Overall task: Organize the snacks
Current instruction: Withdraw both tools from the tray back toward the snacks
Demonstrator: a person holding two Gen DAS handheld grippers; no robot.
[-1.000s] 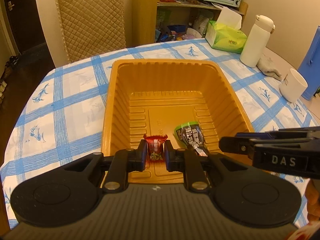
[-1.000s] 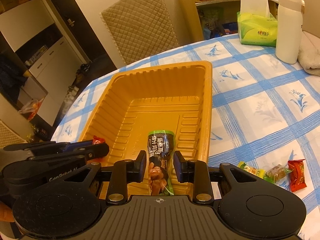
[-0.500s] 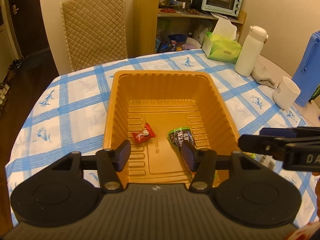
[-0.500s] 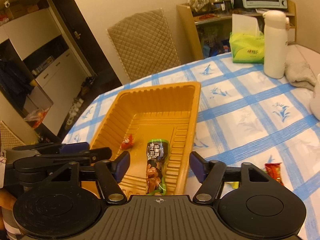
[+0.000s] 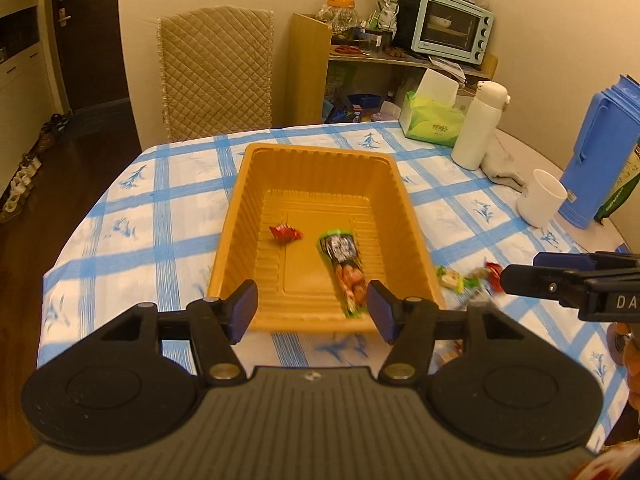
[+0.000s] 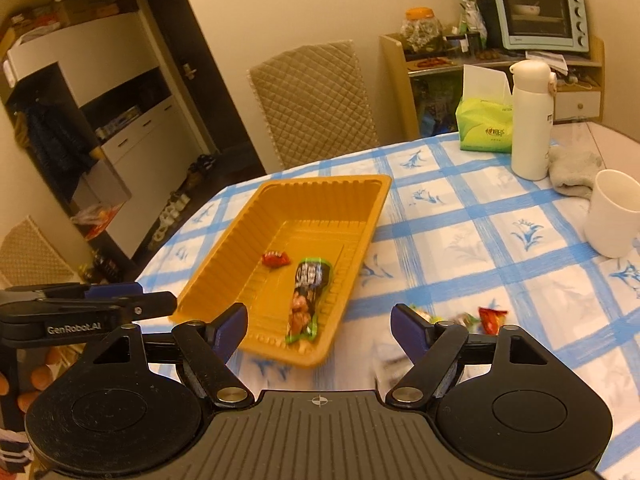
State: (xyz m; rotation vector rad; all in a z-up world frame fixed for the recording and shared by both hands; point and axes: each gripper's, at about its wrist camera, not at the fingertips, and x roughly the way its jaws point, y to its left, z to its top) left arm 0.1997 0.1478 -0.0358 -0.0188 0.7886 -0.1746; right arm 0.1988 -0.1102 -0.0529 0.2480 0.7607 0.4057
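An orange plastic tray (image 5: 248, 188) (image 6: 224, 256) sits on the checked tablecloth. Inside it lie a small red candy (image 5: 285, 233) (image 6: 275, 259) and a long green-and-black snack packet (image 5: 343, 270) (image 6: 306, 296). Several loose wrapped candies (image 5: 468, 278) (image 6: 476, 316) lie on the cloth to the right of the tray. My left gripper (image 5: 312, 312) is open and empty, held above the tray's near edge. My right gripper (image 6: 320, 330) is open and empty, back from the tray's near right corner.
A white mug (image 6: 614, 212), white flask (image 6: 530, 120), grey cloth (image 6: 574, 172) and green tissue box (image 6: 486, 126) stand at the far right. A blue jug (image 5: 600, 152) stands at the right edge. A quilted chair (image 5: 216, 72) is behind the table.
Both grippers opened, dropping the red candy and the snack packet into the tray, then drew back and up from it.
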